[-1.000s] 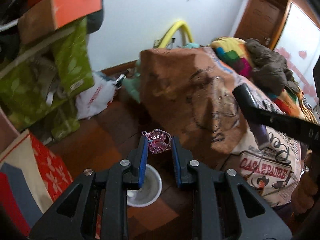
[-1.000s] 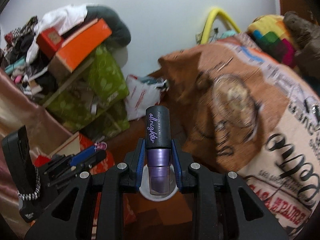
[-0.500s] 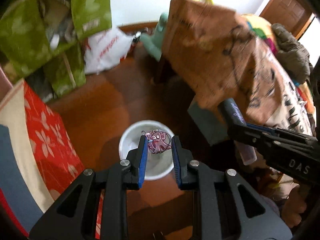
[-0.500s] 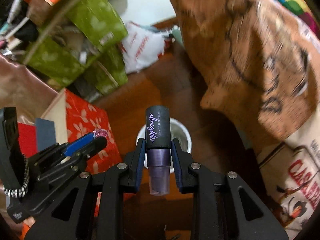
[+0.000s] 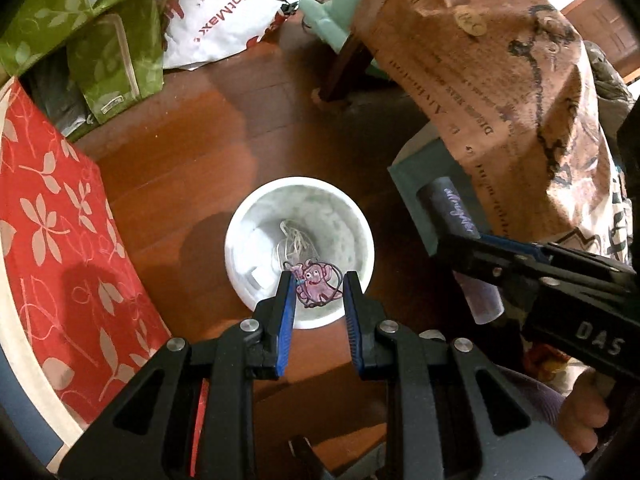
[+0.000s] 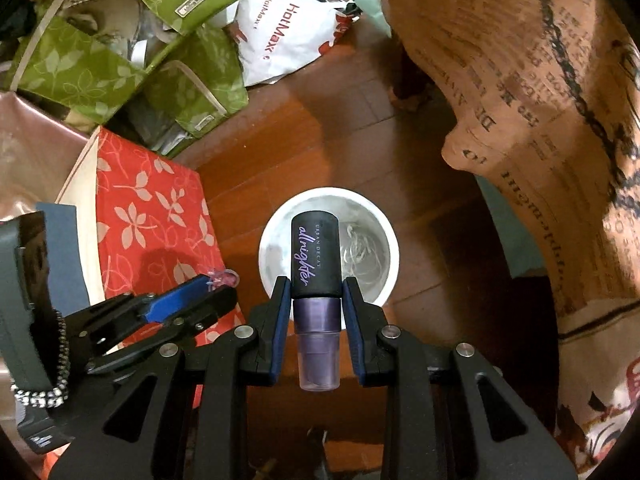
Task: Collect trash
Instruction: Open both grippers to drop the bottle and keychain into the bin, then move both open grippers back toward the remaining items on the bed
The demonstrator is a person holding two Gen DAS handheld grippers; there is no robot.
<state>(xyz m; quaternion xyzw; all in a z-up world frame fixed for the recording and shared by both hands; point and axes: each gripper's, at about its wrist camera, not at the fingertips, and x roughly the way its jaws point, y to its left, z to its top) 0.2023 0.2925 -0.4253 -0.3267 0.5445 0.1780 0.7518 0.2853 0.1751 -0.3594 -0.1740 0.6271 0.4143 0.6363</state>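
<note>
A white round trash bin (image 5: 300,248) stands on the wooden floor, with string and white scraps inside; it also shows in the right wrist view (image 6: 328,248). My left gripper (image 5: 316,284) is shut on a small pink cartoon charm (image 5: 316,284) with a thin cord, held over the bin's near rim. My right gripper (image 6: 316,288) is shut on a purple spray bottle (image 6: 316,280) with a black cap lettered "all nighter", held above the bin. The bottle also shows in the left wrist view (image 5: 452,212), to the right of the bin.
A red leaf-patterned box (image 5: 52,248) lies left of the bin. Green leaf-print bags (image 6: 120,52) and a white HotMax bag (image 5: 216,20) sit at the back. A bed with a brown printed cover (image 5: 500,80) fills the right side.
Both grippers have tilted downward and come closer over the bin, which now looks larger and sits right under the held charm and bottle.
</note>
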